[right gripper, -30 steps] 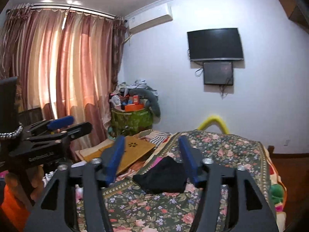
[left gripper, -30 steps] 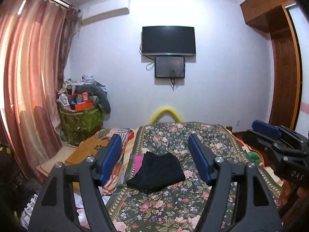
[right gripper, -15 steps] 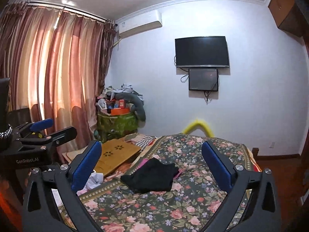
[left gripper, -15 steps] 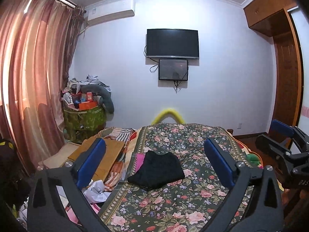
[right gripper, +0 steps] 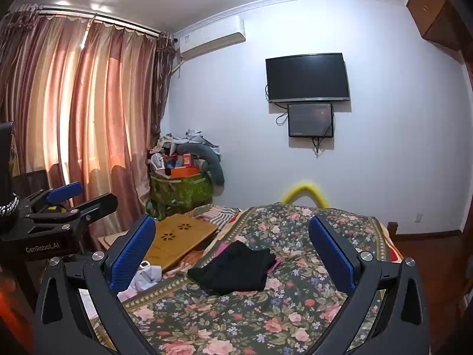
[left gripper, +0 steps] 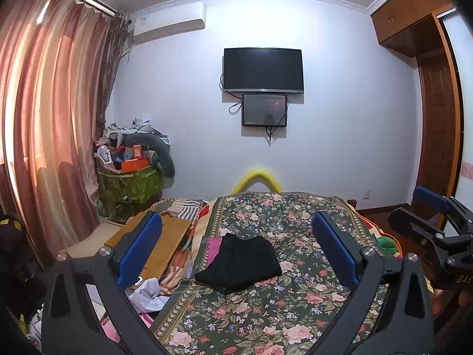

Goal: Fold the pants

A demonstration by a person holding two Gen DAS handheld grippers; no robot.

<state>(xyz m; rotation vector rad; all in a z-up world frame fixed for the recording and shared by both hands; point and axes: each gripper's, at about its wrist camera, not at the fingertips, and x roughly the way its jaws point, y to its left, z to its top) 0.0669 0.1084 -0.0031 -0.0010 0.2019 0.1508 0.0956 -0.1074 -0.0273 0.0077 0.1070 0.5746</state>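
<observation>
Bedroom, white far wall (left gripper: 340,118) with dark wall-mounted TV (left gripper: 263,69), smaller dark screen (left gripper: 264,110) just below it, air conditioner (left gripper: 170,26) up left near the ceiling. Pink-brown curtains (left gripper: 50,124) drawn along the left side; wooden wardrobe (left gripper: 434,94) at right. Bed with dark floral bedspread (left gripper: 266,301) filling the lower centre. Green bin (left gripper: 130,188) piled with boxes and clothes in the far left corner. Wooden lap desk (right gripper: 180,241) lying beside the bedspread on its left. Yellow curved tube (left gripper: 257,177) past the bed's far end.

Black pants (left gripper: 239,261) resting on the bedspread, bunched into a compact heap, left of centre, over a pink cloth (left gripper: 213,245).

Left gripper (left gripper: 236,254) spread wide, nothing between the blue pads (left gripper: 139,248), held short of the pants. Right gripper (right gripper: 232,254) equally wide, empty, also short of the pants.
</observation>
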